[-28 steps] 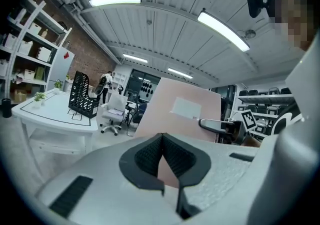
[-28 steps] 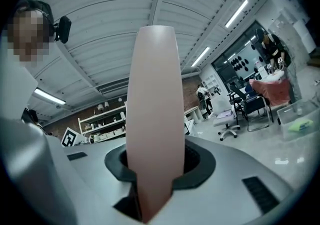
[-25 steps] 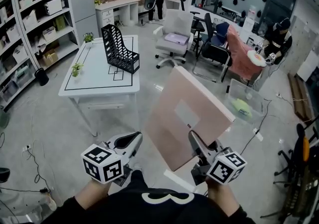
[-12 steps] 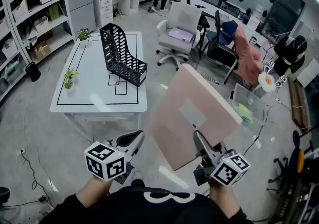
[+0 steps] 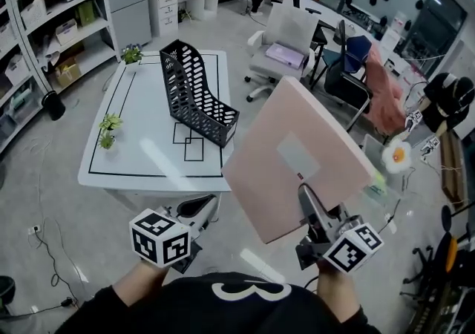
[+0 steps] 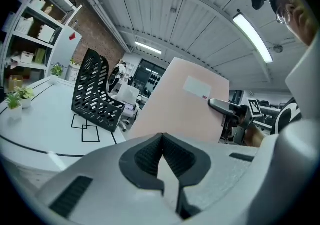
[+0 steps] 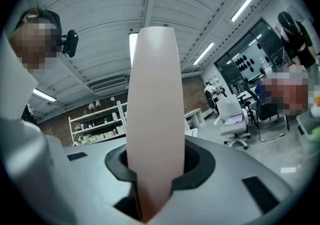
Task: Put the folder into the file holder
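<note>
A black perforated file holder (image 5: 194, 95) stands upright on the white table (image 5: 141, 162); it also shows in the left gripper view (image 6: 94, 94). My right gripper (image 5: 310, 208) is shut on the lower edge of a pink folder (image 5: 297, 158) and holds it tilted in the air, right of the table's near corner. In the right gripper view the folder (image 7: 152, 114) rises edge-on from between the jaws (image 7: 154, 169). My left gripper (image 5: 194, 210) hangs low before the table's front edge, shut and empty, pads together (image 6: 161, 155). The folder (image 6: 182, 109) is on its right.
Two small potted plants (image 5: 110, 128) (image 5: 132, 53) sit on the table's left side, and black squares (image 5: 189, 139) are marked near the holder. Shelving (image 5: 44, 13) lines the left wall. Office chairs (image 5: 286, 47) and a desk stand behind the table.
The table and file holder have come nearer and lower in the head view. The folder, still gripped by the right gripper, has moved with me toward the table's right corner.
</note>
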Tool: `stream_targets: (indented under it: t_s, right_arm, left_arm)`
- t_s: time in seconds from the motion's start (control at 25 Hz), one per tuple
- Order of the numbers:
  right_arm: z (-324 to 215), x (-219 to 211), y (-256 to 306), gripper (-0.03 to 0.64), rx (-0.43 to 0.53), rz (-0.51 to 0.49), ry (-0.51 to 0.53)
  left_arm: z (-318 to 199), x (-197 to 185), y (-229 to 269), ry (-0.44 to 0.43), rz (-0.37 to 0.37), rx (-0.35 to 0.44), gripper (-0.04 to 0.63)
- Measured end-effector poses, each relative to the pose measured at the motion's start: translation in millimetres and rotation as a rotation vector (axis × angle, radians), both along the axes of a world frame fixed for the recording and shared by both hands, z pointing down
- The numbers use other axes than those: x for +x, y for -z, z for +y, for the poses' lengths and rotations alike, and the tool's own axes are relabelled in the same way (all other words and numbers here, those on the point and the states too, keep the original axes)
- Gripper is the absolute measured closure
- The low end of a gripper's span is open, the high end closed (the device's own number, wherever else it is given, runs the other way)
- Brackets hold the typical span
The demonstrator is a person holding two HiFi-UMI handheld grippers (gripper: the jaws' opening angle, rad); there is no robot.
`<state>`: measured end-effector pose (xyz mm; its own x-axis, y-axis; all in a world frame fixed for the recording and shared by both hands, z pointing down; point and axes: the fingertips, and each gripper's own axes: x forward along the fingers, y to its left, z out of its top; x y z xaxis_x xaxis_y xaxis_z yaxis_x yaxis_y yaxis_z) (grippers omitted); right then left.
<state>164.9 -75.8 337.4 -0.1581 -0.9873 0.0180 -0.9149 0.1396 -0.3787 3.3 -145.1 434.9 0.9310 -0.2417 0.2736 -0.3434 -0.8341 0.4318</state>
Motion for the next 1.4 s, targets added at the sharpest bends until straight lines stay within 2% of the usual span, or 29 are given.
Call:
stream_targets:
  t_s: [0.36, 0.92, 1.4]
  right_arm:
    - [-61.1, 6.3, 28.9, 0.483, 0.078, 0.063, 0.044]
    - [-194.8, 19.3, 67.4, 0.483, 0.132, 0.148, 0.203]
    - [-290.9, 0.5, 82.2, 0.485, 0.165, 0.219, 0.321]
  left_arm:
    - [-48.0, -13.6, -1.9, 0.082, -0.005, 0.006, 0.589]
    - [-137.6, -15.7, 18.5, 0.273, 0.0, 0.018, 0.589]
    - [-184.0, -36.5, 27.5, 0.441, 0.0, 0.03, 0.589]
